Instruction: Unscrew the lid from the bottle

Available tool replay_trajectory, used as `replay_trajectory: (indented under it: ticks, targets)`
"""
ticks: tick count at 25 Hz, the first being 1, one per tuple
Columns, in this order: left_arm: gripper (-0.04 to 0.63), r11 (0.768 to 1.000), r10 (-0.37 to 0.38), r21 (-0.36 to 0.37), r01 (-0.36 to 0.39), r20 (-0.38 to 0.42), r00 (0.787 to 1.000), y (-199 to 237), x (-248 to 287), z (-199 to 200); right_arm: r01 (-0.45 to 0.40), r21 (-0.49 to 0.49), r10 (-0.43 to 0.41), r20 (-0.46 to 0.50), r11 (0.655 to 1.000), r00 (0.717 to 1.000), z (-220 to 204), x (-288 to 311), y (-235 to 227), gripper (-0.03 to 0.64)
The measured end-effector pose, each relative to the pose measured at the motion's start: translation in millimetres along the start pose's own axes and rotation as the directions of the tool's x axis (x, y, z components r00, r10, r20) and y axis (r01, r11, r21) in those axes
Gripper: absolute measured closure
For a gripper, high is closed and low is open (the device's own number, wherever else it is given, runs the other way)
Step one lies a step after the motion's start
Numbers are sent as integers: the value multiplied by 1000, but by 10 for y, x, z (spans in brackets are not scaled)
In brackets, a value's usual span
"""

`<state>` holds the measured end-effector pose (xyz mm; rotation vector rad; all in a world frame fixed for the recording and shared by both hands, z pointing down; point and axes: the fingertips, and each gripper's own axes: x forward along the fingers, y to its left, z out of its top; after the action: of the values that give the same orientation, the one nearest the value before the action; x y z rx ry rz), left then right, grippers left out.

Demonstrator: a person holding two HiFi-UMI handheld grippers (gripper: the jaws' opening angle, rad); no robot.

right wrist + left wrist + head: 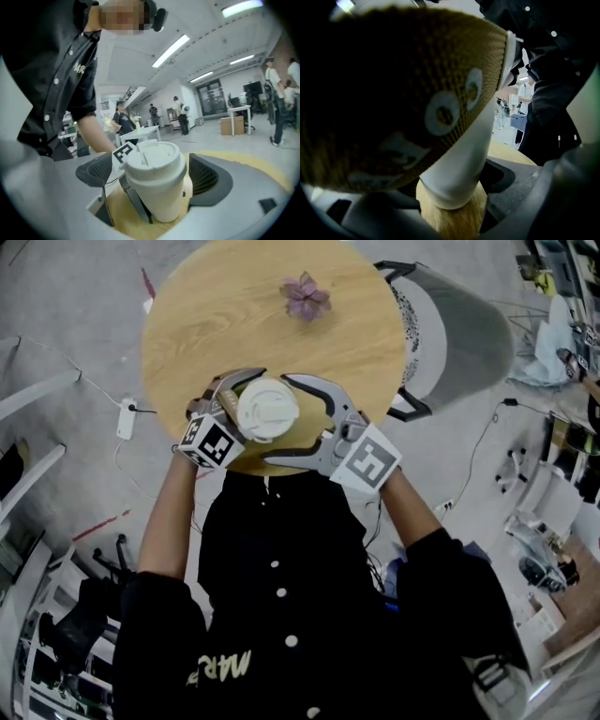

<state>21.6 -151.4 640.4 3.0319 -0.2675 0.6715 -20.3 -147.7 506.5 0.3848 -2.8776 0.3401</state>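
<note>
The right gripper (152,173) is open, its jaws wide apart on either side of the white plastic lid (268,410) without pressing it. The left gripper (452,194) is clamped on the body of the white cup-shaped bottle (157,197), over its brown ribbed sleeve (393,93). The bottle, lid still on, stands at the near edge of the round light wooden table (234,324). A small purple flower-shaped object (306,296) lies near the far edge, well apart.
</note>
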Motion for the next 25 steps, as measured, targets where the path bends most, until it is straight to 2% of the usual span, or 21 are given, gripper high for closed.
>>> replay_trajectory:
  ticks: [2,3,6,8,10,12,13,15,17,18,19,21,23,25]
  targets:
    - [226,1000,2,-1,-2,0,1000,1,-4,5,131,142,-134,10,981,991,-4,44,-74,114]
    - [227,1000,3,-2,-3,0,1000,3,-4,6,183,174,-186,-1,968,983,-19,66,-107,115]
    - [226,1000,7,-2,-7,-2,1000,-2,-9,2,266,159,-267,-19,951,964,-32,128,-137,162]
    - [227,1000,5,-1,-5,-5,1000,-17,-13,12,241,104,-243,0,965,970,8,128,-122,161]
    - [227,1000,0,3,0,-6,1000,-22,-11,28,108,-52,-107,27,993,994,93,130,-88,166]
    - [227,1000,-6,6,6,-5,1000,-14,-8,30,-90,-167,91,-1,982,996,108,139,-40,169]
    - [226,1000,-8,6,8,-5,1000,-13,-7,24,-190,-181,187,-36,965,982,75,138,-15,169]
    - [227,1000,-8,4,8,-5,1000,-12,-4,4,-357,-171,340,-122,918,933,-11,135,20,170]
    - [227,1000,-6,2,6,-8,1000,0,-6,-9,-449,-158,417,-201,879,886,-74,138,33,170]
    - [225,1000,-5,2,5,-9,1000,-1,-9,-12,-465,-152,427,-230,872,875,-98,136,38,169]
    - [227,1000,-5,1,5,-10,1000,-6,-10,-13,-463,-149,421,-244,874,873,-112,131,41,167]
    - [226,1000,-6,1,6,-8,1000,-14,-8,-10,-416,-153,375,-238,896,896,-115,112,29,163]
    - [227,1000,-8,3,8,-8,1000,-14,-5,-4,-326,-140,295,-207,935,933,-109,53,5,141]
    - [226,1000,-9,4,9,-7,1000,-17,-5,0,-197,-106,180,-148,975,972,-66,-9,-14,127]
